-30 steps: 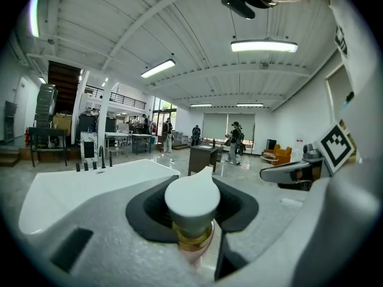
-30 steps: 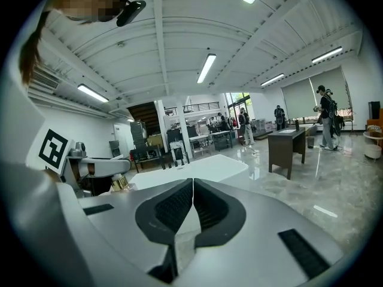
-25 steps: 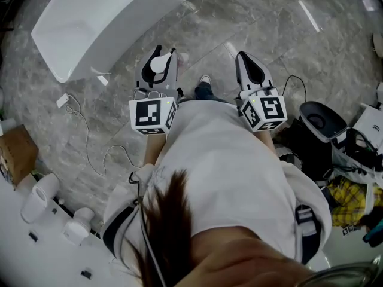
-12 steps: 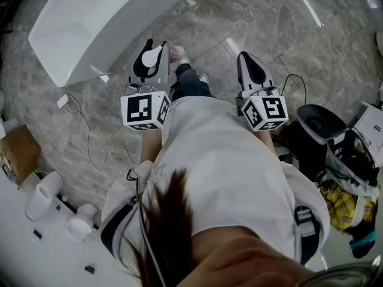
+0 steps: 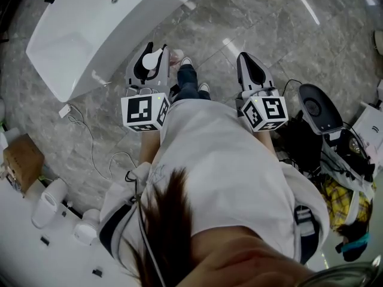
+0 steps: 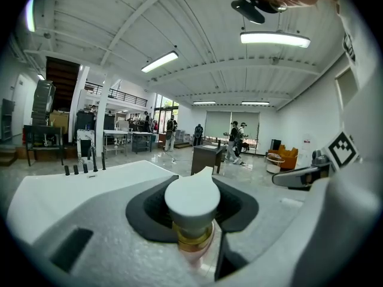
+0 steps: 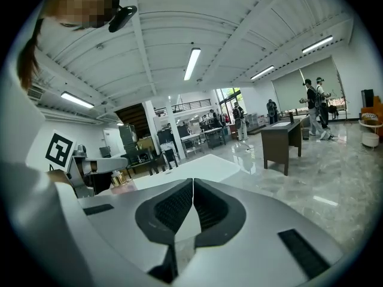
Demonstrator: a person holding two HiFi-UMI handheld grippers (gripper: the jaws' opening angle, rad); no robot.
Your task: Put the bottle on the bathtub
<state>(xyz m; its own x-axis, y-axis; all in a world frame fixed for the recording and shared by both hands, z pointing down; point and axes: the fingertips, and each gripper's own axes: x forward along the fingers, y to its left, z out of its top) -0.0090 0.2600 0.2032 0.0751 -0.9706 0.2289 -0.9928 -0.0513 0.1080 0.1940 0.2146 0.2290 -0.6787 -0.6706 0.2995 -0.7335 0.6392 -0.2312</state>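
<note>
I'm stepping in and the bathtub's [image 5: 90, 34] near edge is drawing closer to my left claw [image 5: 154, 51], clamped round the bottle [image 6: 192, 203] over the floor [image 5: 269, 23], right claw [image 7: 190, 205] closed, empty, so placing looks imminent.

1. Site type: large open hall, probably a showroom or test lab; exact use is unclear.
2. Head view: freestanding white bathtub [image 5: 90, 28] at 11 o'clock on a polished grey stone floor [image 5: 263, 17].
3. Gripper views: ceiling strip lights [image 6: 160, 61], mezzanine railing [image 6: 121, 94], work tables [image 6: 122, 136], dark desk [image 7: 286, 137], standing people [image 6: 234, 139].
</note>
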